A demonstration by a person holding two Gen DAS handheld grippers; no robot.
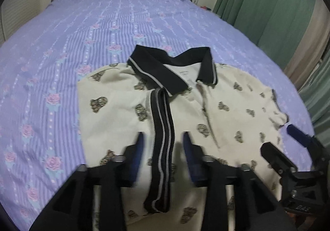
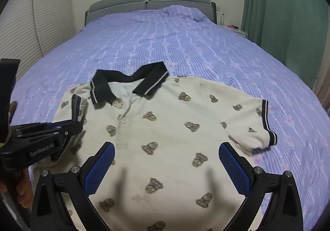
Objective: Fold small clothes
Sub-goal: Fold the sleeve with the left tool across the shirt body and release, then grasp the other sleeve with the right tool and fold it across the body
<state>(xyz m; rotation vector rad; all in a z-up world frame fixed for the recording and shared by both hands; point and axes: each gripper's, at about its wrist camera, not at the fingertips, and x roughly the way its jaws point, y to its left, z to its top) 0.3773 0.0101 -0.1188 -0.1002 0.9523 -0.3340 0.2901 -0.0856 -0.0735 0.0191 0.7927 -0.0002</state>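
Note:
A cream polo shirt (image 2: 175,128) with small brown bear prints and a black collar (image 2: 127,84) lies face up on the bed. Its left sleeve is folded in over the chest, and the sleeve's black striped cuff (image 1: 162,138) runs down the front. My left gripper (image 1: 163,138) is open, with the cuff between its fingers just above the cloth. My right gripper (image 2: 166,150) is open wide over the shirt's lower middle and holds nothing. The shirt's right sleeve (image 2: 266,126) lies spread out flat. The right gripper also shows in the left wrist view (image 1: 295,140).
The bed has a purple striped floral sheet (image 2: 165,41) and a grey headboard (image 2: 148,2). Green curtains (image 2: 288,14) hang at the right. A white nightstand (image 2: 239,31) stands by the bed's far right corner. A slatted white wall (image 2: 31,25) runs along the left.

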